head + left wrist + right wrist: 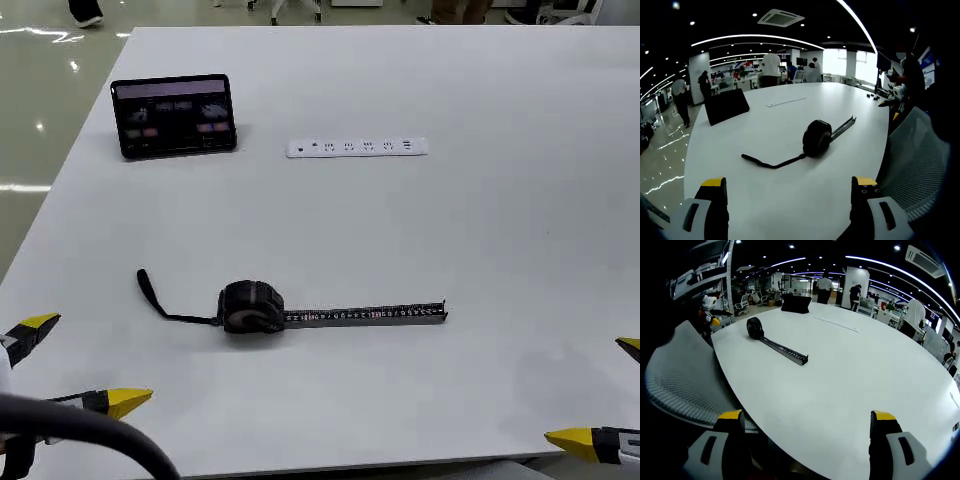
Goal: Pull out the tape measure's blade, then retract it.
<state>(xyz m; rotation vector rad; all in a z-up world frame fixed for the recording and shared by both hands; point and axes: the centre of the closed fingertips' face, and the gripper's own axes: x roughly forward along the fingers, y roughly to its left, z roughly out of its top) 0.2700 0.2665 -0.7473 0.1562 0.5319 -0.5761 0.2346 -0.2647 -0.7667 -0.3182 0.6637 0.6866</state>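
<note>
We find the black round-cased tape measure (250, 306) lying mid-way across the white workbench (480, 230), its graduated steel blade (365, 315) already drawn out flat. The left gripper (85, 362) and right gripper (605, 392) hover at the near edge, jaws apart, empty, well clear of it. We judge retraction outstanding: steady the case, then release the blade.

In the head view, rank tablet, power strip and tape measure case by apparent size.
1. tablet
2. power strip or tape measure case: unsure, the strip is longer, the case bulkier and nearer.
</note>
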